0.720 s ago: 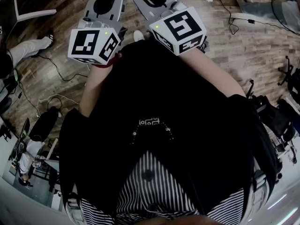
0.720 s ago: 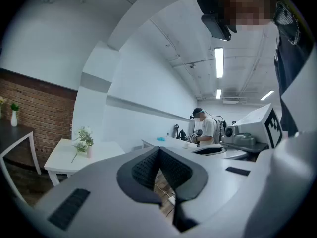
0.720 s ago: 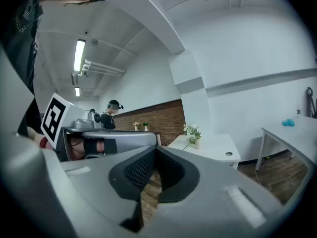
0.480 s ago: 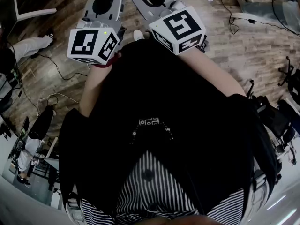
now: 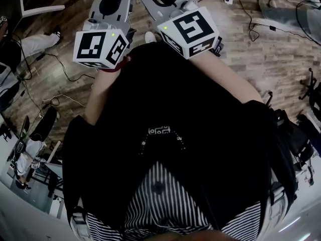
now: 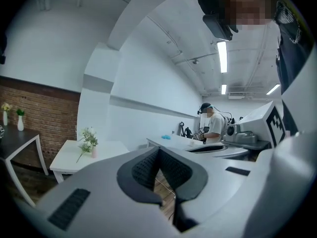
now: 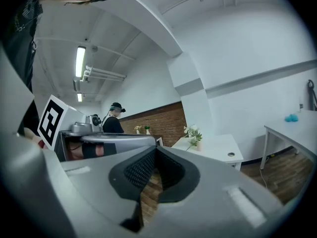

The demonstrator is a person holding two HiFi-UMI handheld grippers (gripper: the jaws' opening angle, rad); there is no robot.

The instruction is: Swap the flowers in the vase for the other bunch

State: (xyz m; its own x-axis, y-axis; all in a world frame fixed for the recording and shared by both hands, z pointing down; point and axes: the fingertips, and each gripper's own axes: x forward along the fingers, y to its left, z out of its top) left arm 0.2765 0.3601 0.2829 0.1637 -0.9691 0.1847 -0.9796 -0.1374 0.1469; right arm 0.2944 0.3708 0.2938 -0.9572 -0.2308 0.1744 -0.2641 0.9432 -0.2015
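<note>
Both pairs of jaws are pressed together with nothing between them. The left gripper [image 6: 159,150] and right gripper [image 7: 155,149] sit side by side, close before the person. The flowers [image 6: 89,139] stand far off in a small vase [image 6: 93,153] on a white table [image 6: 67,158], beside a brick wall [image 6: 49,118].

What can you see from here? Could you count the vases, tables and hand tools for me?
Small flower vases: 3
Tables, one black and two white: 3
Grey hand-held tools, both shut: 2
Total: 8
</note>
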